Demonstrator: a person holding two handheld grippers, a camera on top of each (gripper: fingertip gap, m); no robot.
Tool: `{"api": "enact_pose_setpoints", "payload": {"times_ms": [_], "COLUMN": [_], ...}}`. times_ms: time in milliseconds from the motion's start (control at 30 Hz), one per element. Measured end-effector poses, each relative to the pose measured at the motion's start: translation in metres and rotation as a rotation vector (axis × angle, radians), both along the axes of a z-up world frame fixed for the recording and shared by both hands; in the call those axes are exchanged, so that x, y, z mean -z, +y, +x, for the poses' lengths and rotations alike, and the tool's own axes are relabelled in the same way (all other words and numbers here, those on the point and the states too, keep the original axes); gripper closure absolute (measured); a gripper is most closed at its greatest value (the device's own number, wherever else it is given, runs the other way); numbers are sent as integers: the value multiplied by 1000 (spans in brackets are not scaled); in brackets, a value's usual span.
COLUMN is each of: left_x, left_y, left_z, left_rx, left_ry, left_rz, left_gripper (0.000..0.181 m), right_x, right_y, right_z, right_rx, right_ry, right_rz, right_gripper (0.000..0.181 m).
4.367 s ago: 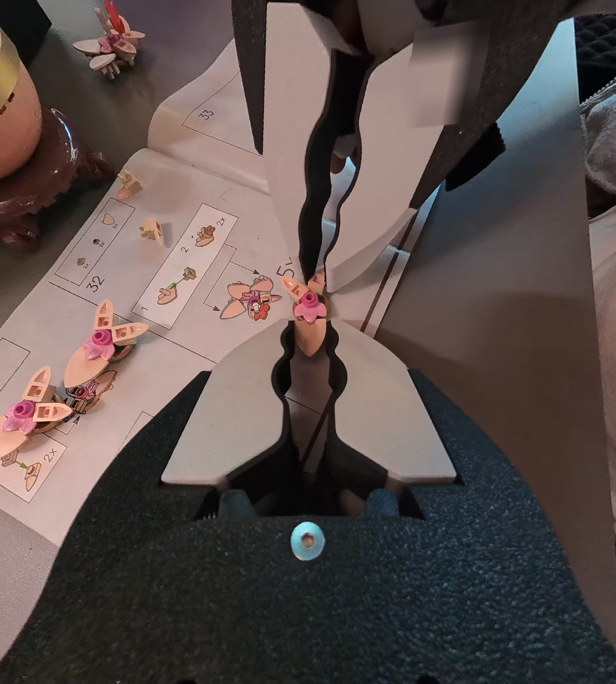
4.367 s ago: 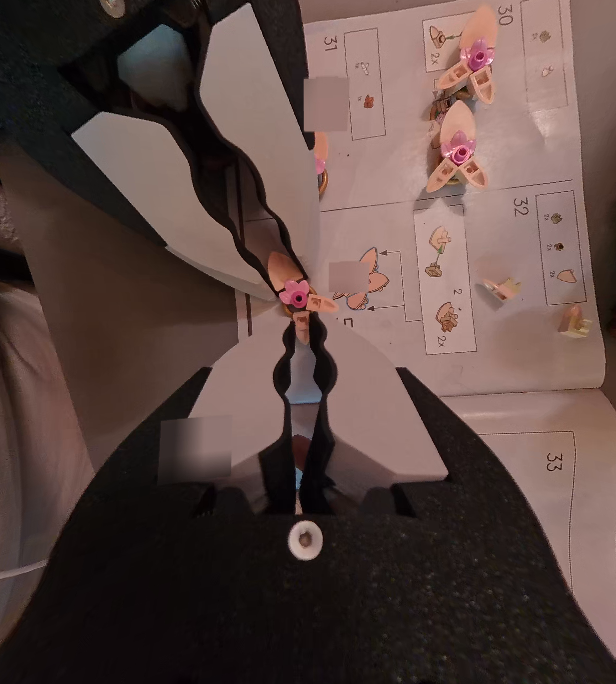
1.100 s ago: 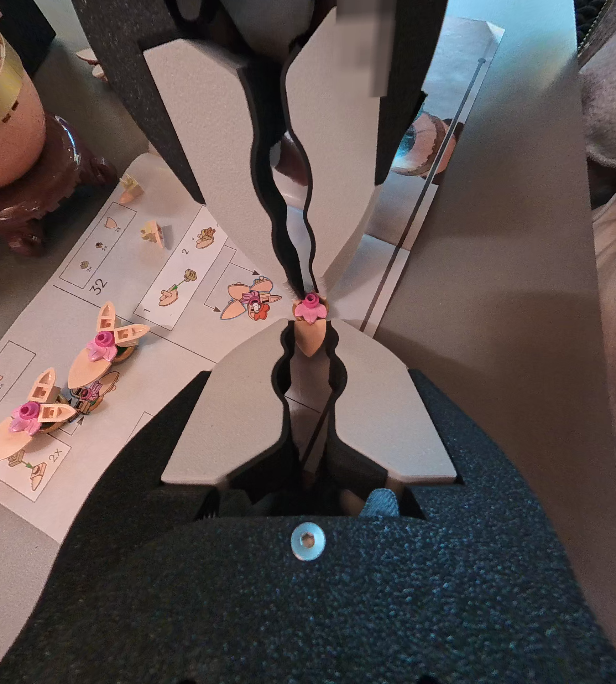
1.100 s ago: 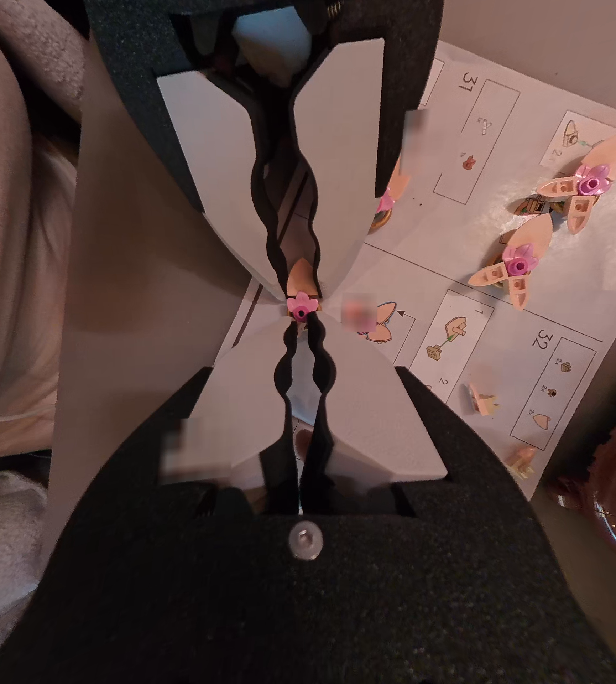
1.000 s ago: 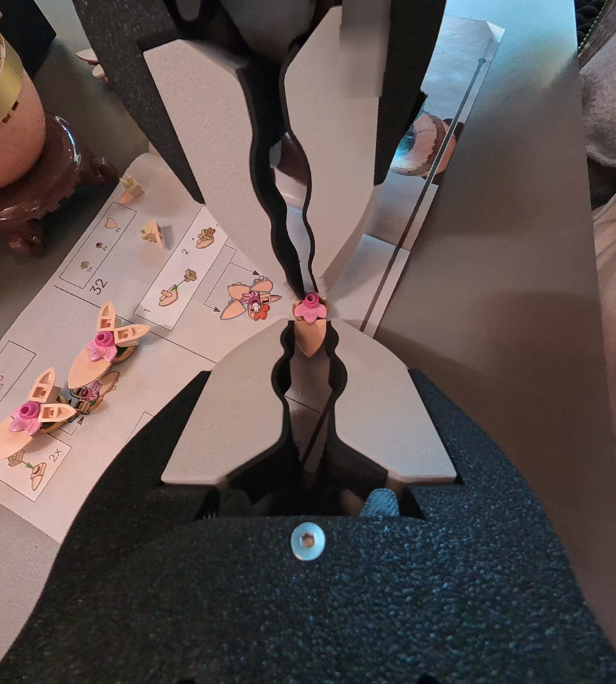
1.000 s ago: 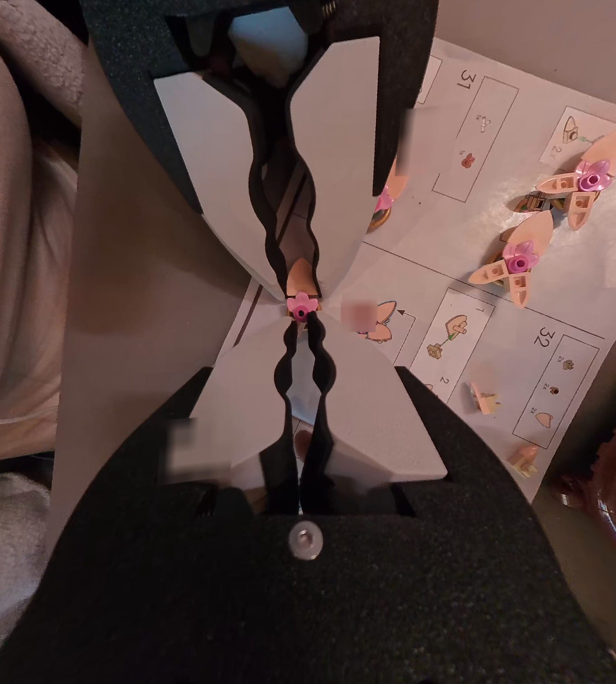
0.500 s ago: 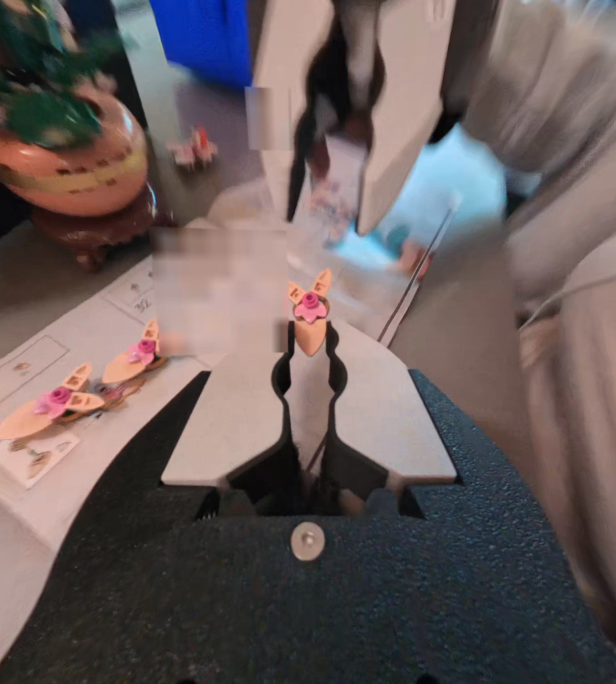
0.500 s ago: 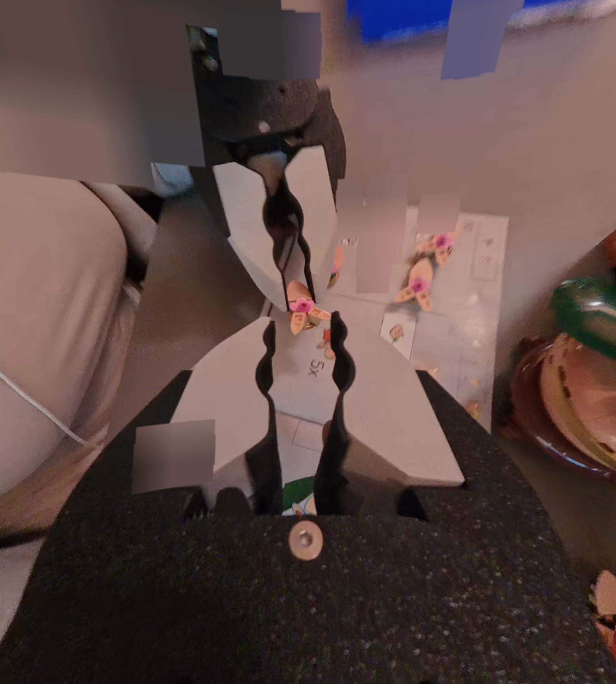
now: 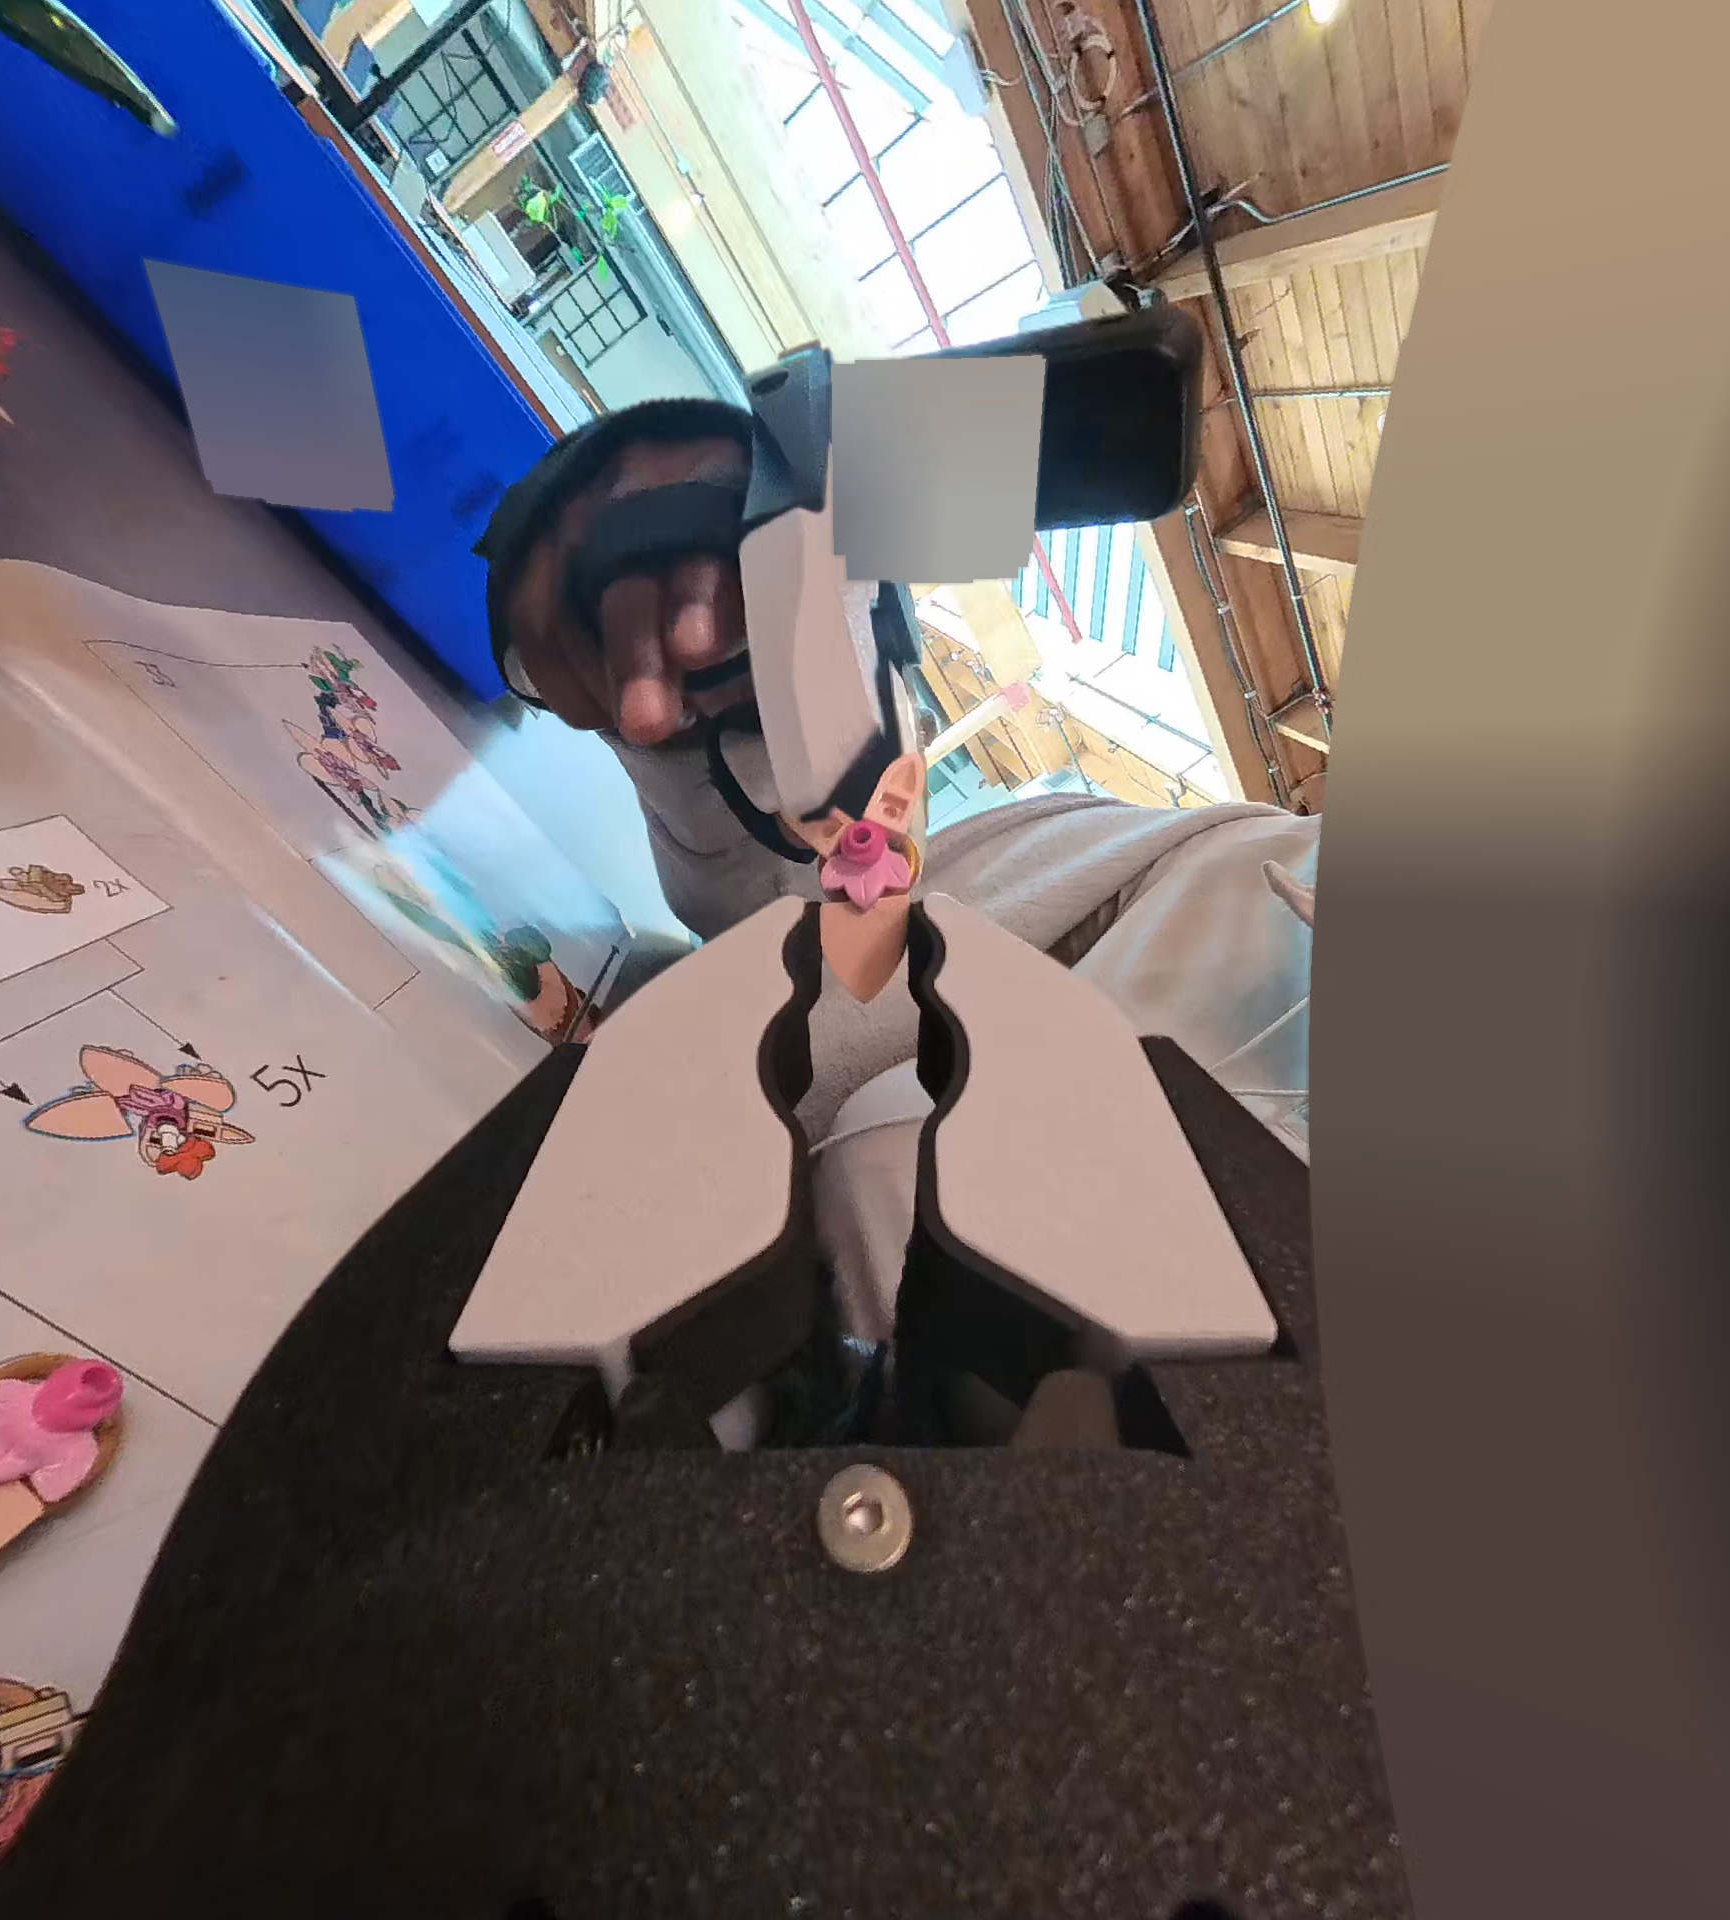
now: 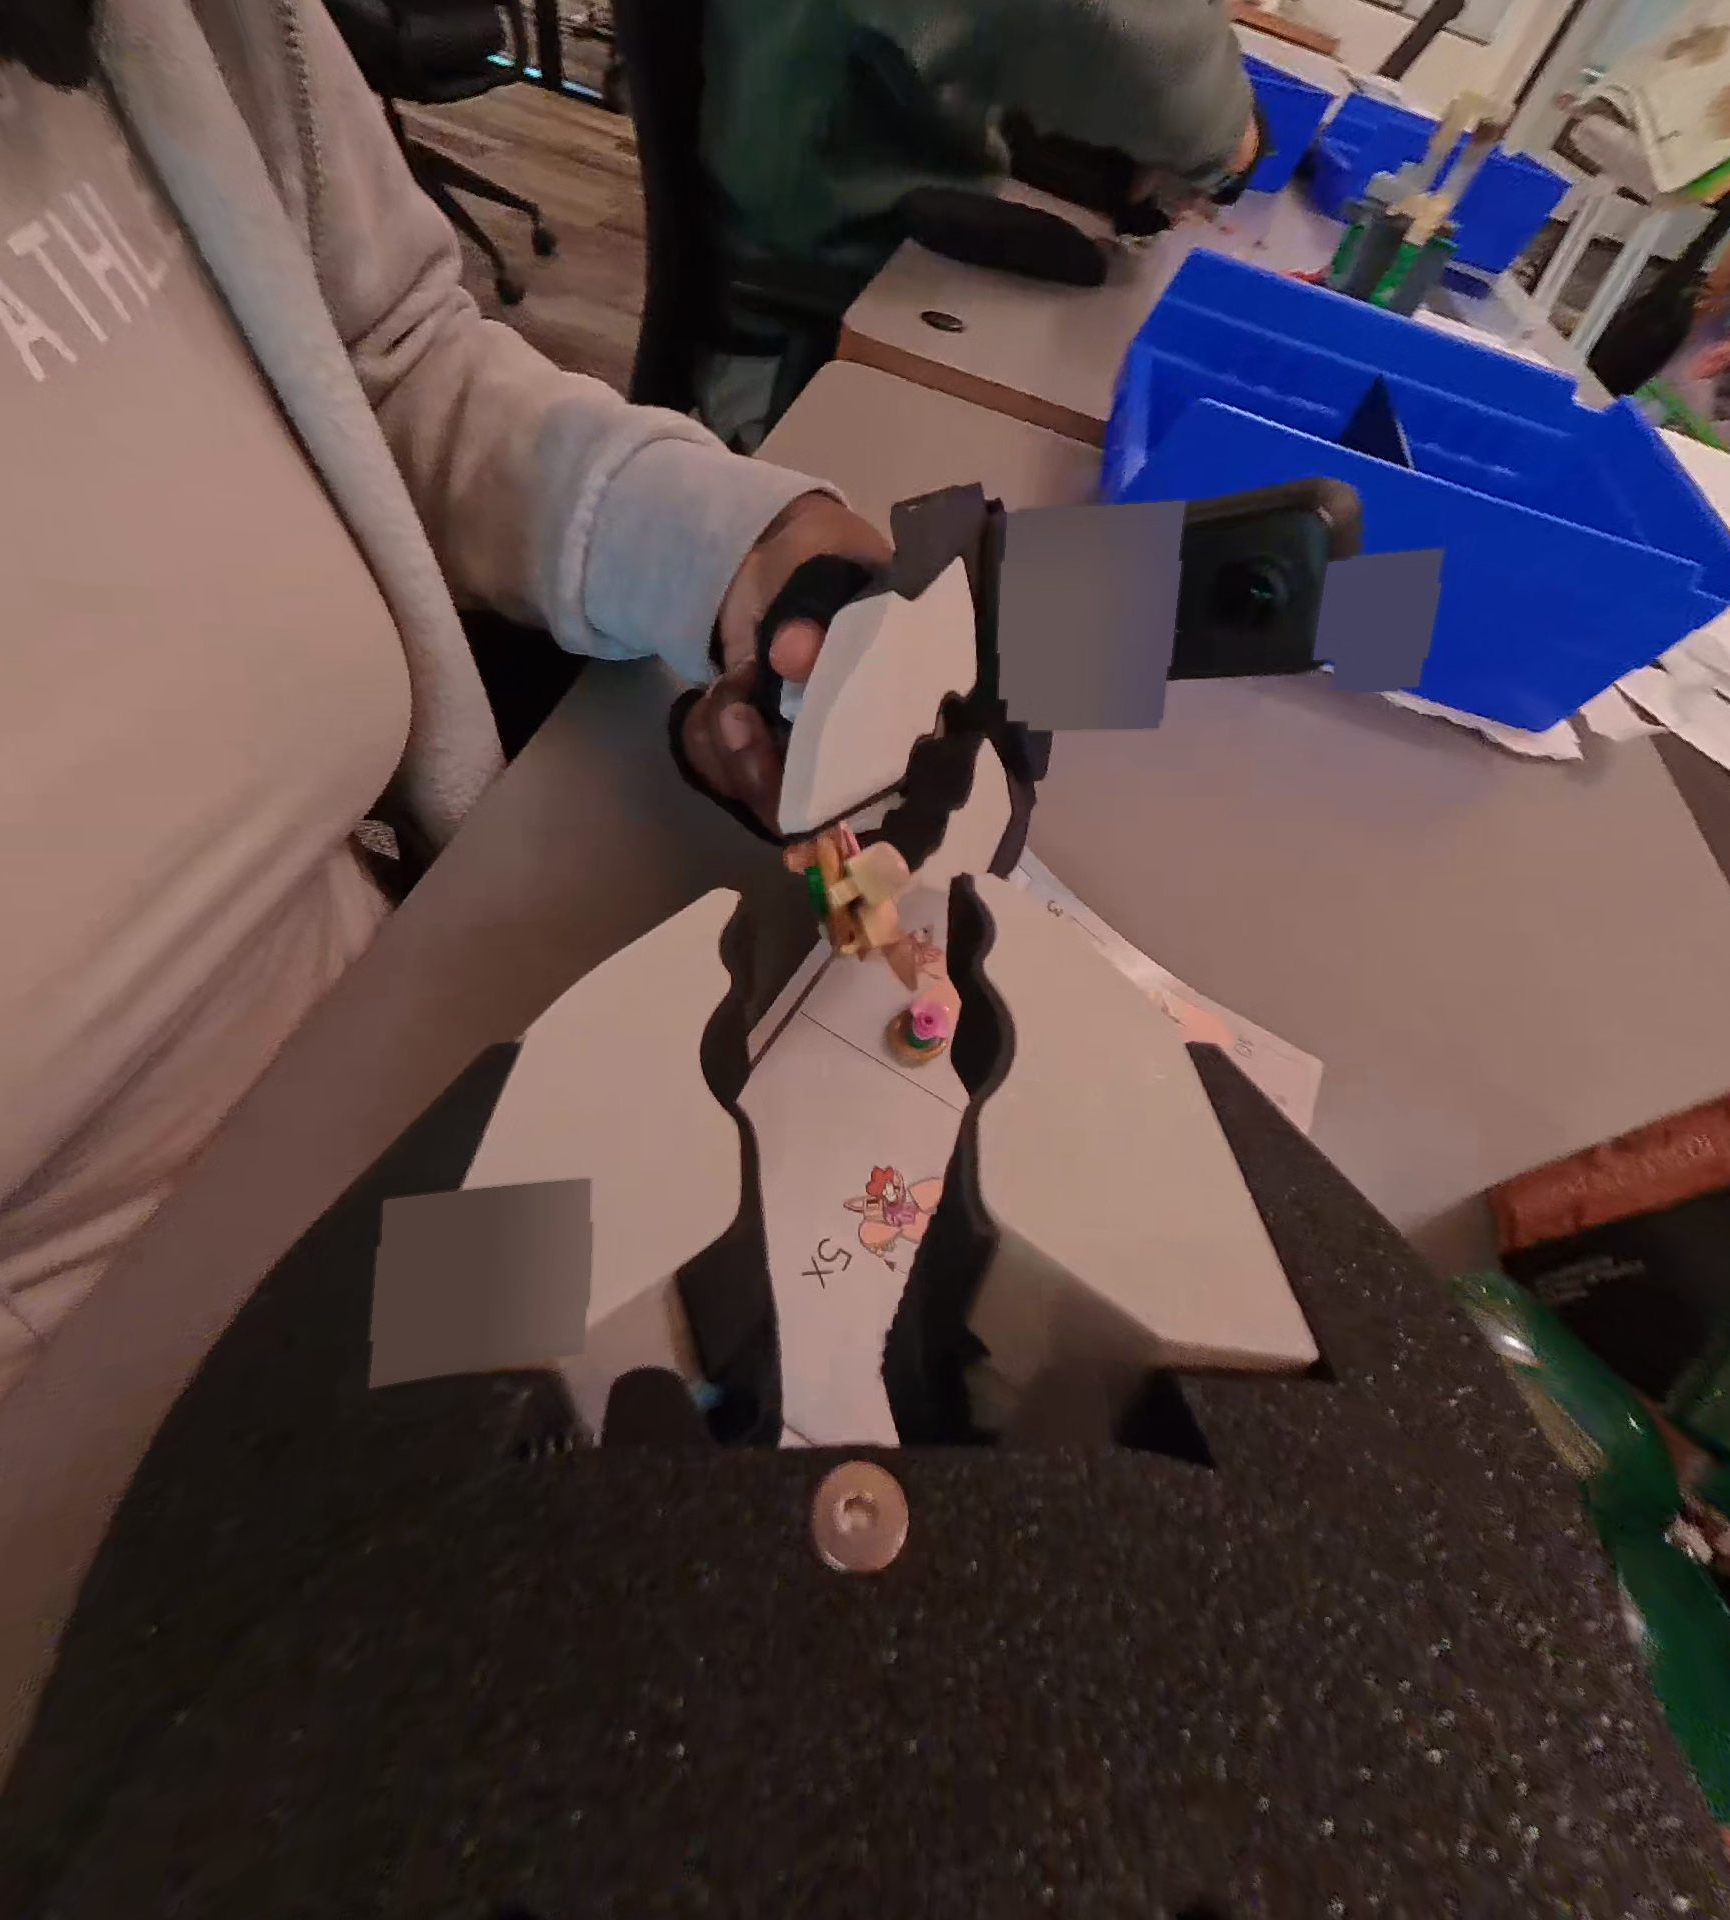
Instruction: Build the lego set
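Both grippers have lifted off the instruction booklet (image 9: 217, 997) since a second ago, and your right gripper (image 10: 850, 914) has let go and drawn back, so its fingers now stand well apart with nothing between them. Your left gripper (image 9: 866, 914) is closed on the flower piece (image 9: 866, 883), pinching the tip of its tan petal; the pink blossom and two small pointed petals stick out beyond the fingertips, up in the air. In the right wrist view the same flower piece (image 10: 856, 894) shows from its underside, hanging from the left gripper (image 10: 840, 831) just beyond the spread fingers of your right one, above the booklet (image 10: 840, 1164). A second flower assembly (image 9: 19, 1455) lies on the booklet at the near left of the left wrist view, and another small one (image 10: 923, 1029) rests on the page below the held piece. A blue bin (image 10: 1412, 540) sits on the far right of the surface (image 10: 1360, 883).
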State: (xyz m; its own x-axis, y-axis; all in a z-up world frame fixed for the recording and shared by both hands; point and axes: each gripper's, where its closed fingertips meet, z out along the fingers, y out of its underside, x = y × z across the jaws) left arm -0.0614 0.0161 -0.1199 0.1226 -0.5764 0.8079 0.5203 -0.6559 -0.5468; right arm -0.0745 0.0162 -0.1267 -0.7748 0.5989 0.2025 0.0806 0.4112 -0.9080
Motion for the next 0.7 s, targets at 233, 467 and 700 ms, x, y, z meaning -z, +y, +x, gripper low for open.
{"api": "enact_pose_setpoints", "payload": {"times_ms": [233,467,700], "left_x": [2,5,-4], "left_y": [-2,1,1], "left_z": [3,1,-5], "left_rx": [4,-62,-42], "left_ry": [51,183,31], "left_rz": [19,100,85], "left_gripper": [166,167,166], "right_x": [0,3,-27], "right_y": [-4,-1,3], "right_z": [2,1,-4], "right_rx": [-36,2,54], "right_ry": [17,-6,198], "right_rz": [9,0,22], "right_gripper": [165,167,154]}}
